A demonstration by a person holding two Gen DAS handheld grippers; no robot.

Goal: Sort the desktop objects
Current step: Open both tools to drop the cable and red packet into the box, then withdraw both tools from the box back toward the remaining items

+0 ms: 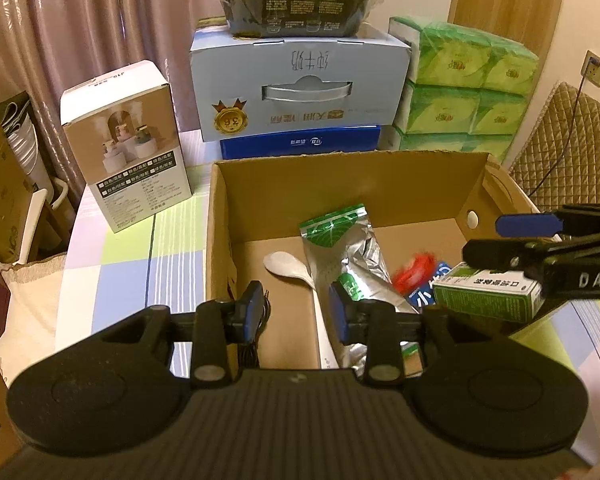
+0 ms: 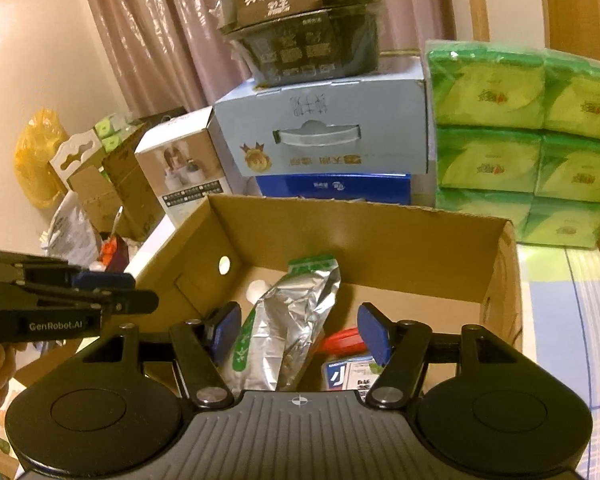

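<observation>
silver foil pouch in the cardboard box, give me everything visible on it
The foil pouch is crinkled silver with a green printed top band and a green-and-white label lower down. It looks partly emptied and creased, and lies slanted inside the cardboard box, top toward the far wall. A white spoon lies alongside it and a red item sits at its other side. Neither gripper grips it.

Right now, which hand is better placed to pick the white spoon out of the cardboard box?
Left. The open left gripper points at the spoon; the right gripper hangs over the green box, further right.
</observation>
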